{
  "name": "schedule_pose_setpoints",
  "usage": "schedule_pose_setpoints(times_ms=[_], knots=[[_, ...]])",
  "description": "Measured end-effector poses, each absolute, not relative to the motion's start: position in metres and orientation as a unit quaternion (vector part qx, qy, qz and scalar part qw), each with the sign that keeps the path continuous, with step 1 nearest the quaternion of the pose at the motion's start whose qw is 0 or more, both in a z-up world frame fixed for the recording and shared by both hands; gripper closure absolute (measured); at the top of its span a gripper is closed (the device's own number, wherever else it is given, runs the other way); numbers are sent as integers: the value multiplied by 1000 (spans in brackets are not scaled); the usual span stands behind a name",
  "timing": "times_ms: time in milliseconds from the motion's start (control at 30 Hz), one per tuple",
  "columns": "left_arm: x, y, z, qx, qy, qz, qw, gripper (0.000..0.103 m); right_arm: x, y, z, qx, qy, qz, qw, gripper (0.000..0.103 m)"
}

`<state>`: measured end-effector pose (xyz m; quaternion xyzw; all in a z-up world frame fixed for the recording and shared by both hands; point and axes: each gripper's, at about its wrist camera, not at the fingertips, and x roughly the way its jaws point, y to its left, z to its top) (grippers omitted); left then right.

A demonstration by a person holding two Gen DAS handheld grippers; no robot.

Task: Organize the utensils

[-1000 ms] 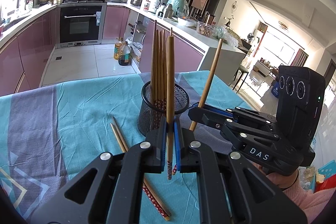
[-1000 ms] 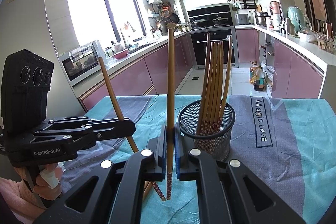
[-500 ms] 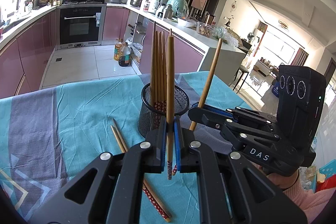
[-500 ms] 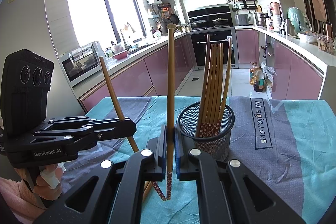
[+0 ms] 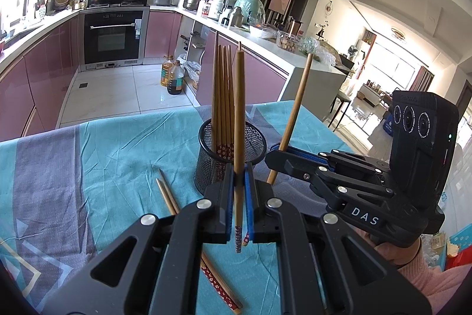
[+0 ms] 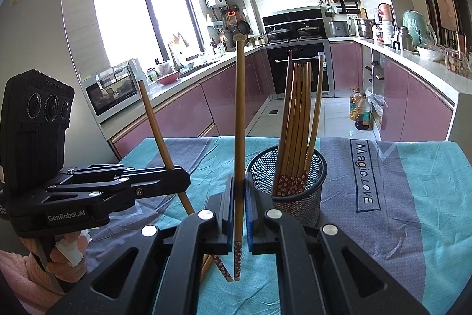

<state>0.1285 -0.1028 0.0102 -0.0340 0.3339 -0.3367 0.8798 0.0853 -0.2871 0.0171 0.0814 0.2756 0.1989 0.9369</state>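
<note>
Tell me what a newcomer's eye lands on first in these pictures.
Each gripper clamps one upright chopstick: the left gripper holds the left chopstick, the right gripper the right chopstick. Just beyond them on the teal tablecloth stands a black mesh holder with a bundle of chopsticks in it; two loose chopsticks lie beside it.

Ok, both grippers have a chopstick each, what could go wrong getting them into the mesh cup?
1. The mesh holder already holds a leaning bundle; a new tip could catch on it and tip the holder.
2. Each chopstick is pinched low, so the long top may pivot.
3. The left gripper and right gripper sit close and could collide.
</note>
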Motion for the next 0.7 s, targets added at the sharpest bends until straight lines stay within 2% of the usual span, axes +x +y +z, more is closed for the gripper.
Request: schedule_pose_setpoints(times_ms=[700], knots=[[134, -101, 14, -31, 331, -335, 881, 96, 87, -292, 17, 81, 270, 197, 939, 97]])
